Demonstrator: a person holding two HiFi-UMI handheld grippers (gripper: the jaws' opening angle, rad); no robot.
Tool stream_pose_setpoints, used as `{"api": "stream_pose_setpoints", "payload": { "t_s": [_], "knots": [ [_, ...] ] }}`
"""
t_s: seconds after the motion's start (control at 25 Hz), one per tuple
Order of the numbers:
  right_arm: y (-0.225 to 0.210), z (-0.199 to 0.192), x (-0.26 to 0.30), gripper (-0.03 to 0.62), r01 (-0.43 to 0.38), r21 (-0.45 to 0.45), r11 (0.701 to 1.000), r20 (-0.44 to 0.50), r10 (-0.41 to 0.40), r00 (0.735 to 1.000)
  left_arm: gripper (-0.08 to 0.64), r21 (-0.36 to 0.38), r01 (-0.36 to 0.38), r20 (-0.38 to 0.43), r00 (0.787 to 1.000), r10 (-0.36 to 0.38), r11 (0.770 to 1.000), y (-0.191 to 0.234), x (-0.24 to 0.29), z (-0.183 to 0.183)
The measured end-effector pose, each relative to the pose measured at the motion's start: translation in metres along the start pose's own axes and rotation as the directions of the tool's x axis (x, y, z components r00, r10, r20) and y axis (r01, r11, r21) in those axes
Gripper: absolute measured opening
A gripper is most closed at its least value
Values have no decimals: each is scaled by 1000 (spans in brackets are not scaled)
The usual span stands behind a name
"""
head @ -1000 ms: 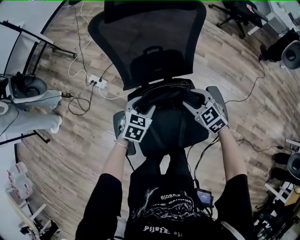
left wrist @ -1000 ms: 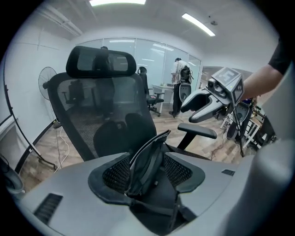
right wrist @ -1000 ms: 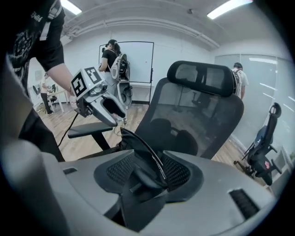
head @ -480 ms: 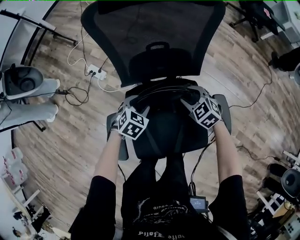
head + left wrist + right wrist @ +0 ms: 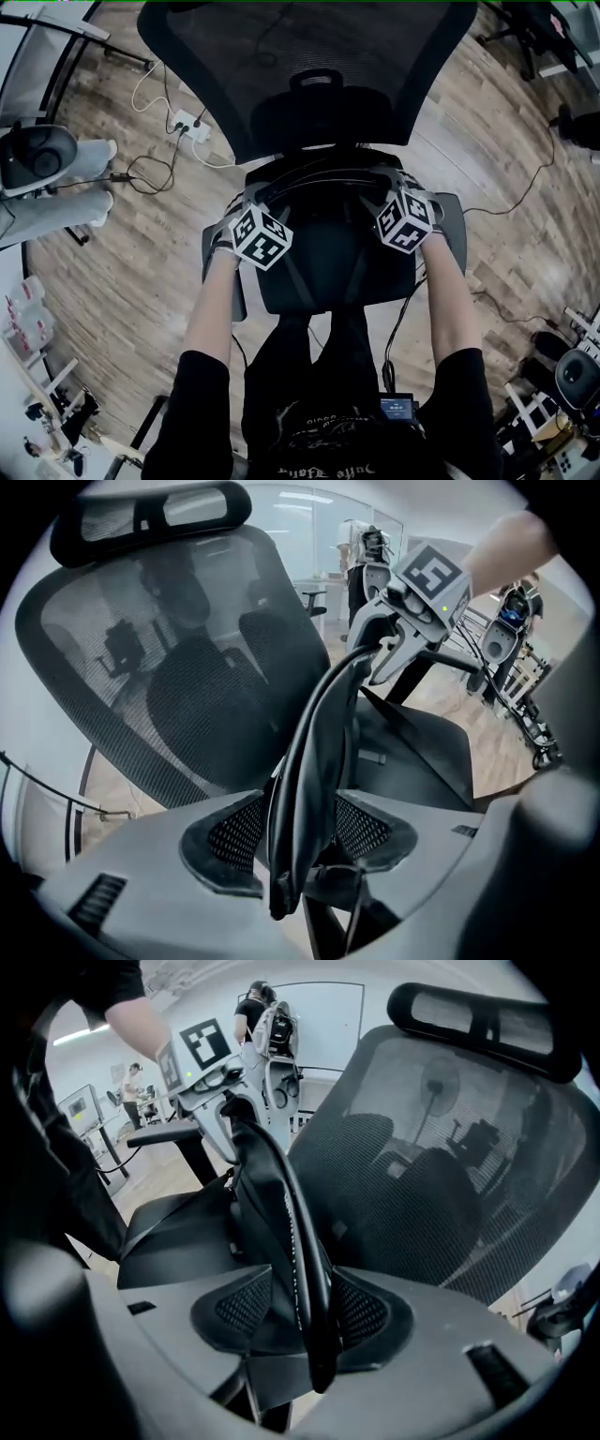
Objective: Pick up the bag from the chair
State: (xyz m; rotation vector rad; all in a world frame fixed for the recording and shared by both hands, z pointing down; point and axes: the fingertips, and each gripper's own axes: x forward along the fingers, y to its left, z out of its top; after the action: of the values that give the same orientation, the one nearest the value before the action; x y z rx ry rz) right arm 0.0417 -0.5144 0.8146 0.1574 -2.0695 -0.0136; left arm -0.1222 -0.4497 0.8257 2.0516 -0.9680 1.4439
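Observation:
A black bag [image 5: 323, 258] lies on the seat of a black mesh-back office chair [image 5: 309, 66]. Its top edge [image 5: 323, 180] runs taut between my two grippers. My left gripper [image 5: 255, 201] is shut on the left end of that edge, and in the left gripper view the black bag edge [image 5: 314, 752] is pinched between the pads of the left gripper [image 5: 298, 832]. At the other end my right gripper [image 5: 394, 193] is shut as well. In the right gripper view the bag edge [image 5: 291, 1232] passes through the right gripper [image 5: 302, 1312].
The chair armrests [image 5: 455, 230] flank the seat. On the wood floor to the left lie a white power strip [image 5: 187, 127] and cables, near a person's grey-clad legs [image 5: 66, 192] and a stand. More chairs [image 5: 534, 37] and gear stand at the right.
Both grippers have stayed shut on the bag's top edge and have shifted slightly forward toward the chair back. The head view has moved in over the chair.

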Motion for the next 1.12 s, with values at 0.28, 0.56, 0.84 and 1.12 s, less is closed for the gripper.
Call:
{"api": "stream_pose_setpoints", "payload": {
  "t_s": [0.28,0.56,0.84,1.12],
  "knots": [
    [-7,-4,13,193,-11,-36,999,11,12,1000,130,-12,7,-40,999,-8,1000,-2,18,-8],
    [-8,-6,12,23,10,-52,999,11,-10,1000,75,-15,24,-18,1000,-24,1000,-7,16,-6],
    [-5,0,-5,18,29,-28,999,32,-29,999,72,-63,18,11,1000,-17,998,-10,1,-2],
    [15,6,-39,17,32,-42,999,35,-30,999,72,-46,21,29,999,-19,999,-24,-30,1]
  ]
}}
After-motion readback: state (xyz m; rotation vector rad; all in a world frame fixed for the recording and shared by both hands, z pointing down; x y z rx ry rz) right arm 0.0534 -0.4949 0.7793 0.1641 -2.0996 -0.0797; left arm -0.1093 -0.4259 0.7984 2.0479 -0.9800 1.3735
